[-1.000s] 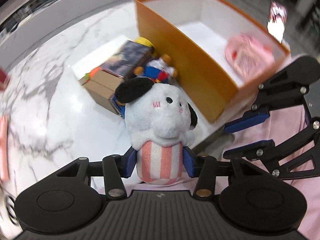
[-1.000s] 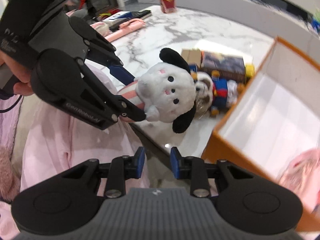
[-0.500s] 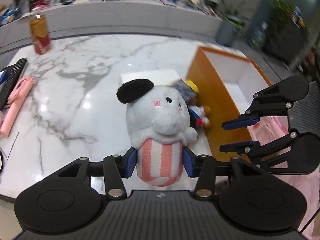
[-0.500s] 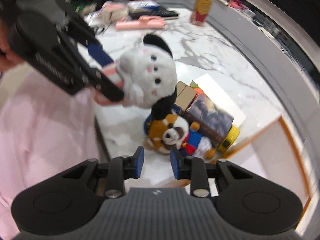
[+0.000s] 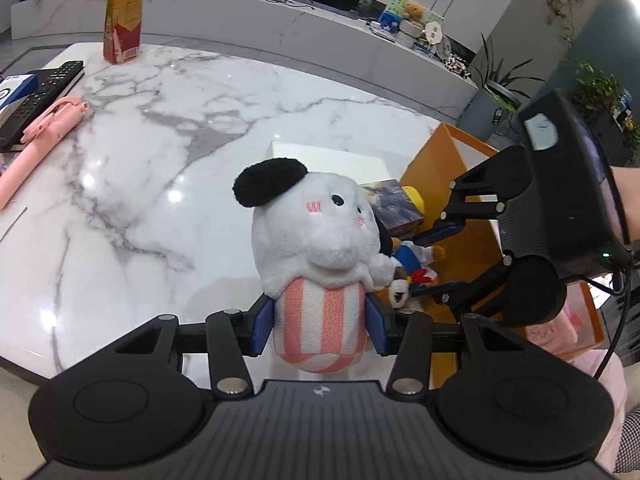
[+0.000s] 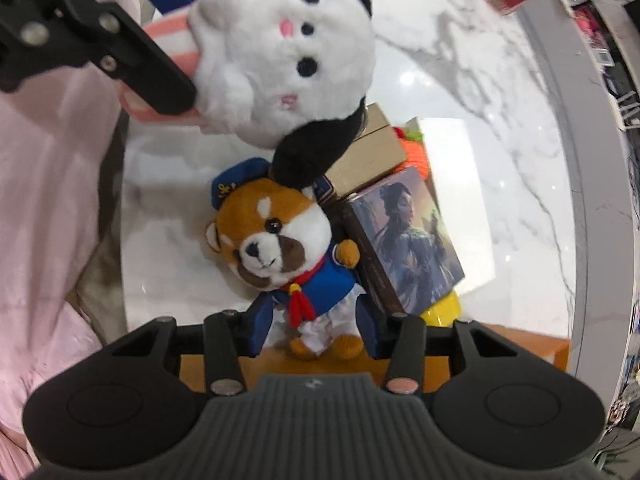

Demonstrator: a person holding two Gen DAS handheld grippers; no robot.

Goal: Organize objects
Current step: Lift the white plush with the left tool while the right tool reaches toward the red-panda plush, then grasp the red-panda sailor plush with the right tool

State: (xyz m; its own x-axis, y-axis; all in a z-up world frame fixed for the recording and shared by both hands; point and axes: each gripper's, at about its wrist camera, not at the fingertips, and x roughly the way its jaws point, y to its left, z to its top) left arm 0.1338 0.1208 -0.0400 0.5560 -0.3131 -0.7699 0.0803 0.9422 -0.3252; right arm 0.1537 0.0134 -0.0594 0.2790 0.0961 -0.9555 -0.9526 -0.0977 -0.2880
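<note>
My left gripper (image 5: 320,328) is shut on the pink-striped body of a white plush dog (image 5: 316,232) with black ears, held upright above the marble table (image 5: 140,184). In the right wrist view the same dog (image 6: 280,48) hangs at the top, with the left gripper (image 6: 176,40) clamped on it. A brown plush in a blue sailor suit (image 6: 276,240) lies on the table. My right gripper (image 6: 316,328) points down over it, its jaws opening with the plush's lower body between them, pads not pressing. The right gripper (image 5: 434,263) also shows at the right of the left wrist view.
An orange box (image 5: 436,176) with white inside stands right of the toys, something pink (image 5: 552,328) in it. A picture-cover box (image 6: 412,240), a cardboard box (image 6: 368,156) and a yellow item (image 6: 444,308) crowd the sailor plush. A bottle (image 5: 122,16), remote (image 5: 40,96) and pink stick (image 5: 40,136) lie far left.
The right gripper swung down over the sailor plush and its jaws widened around it. The left gripper rolled and shifted, still holding the white dog.
</note>
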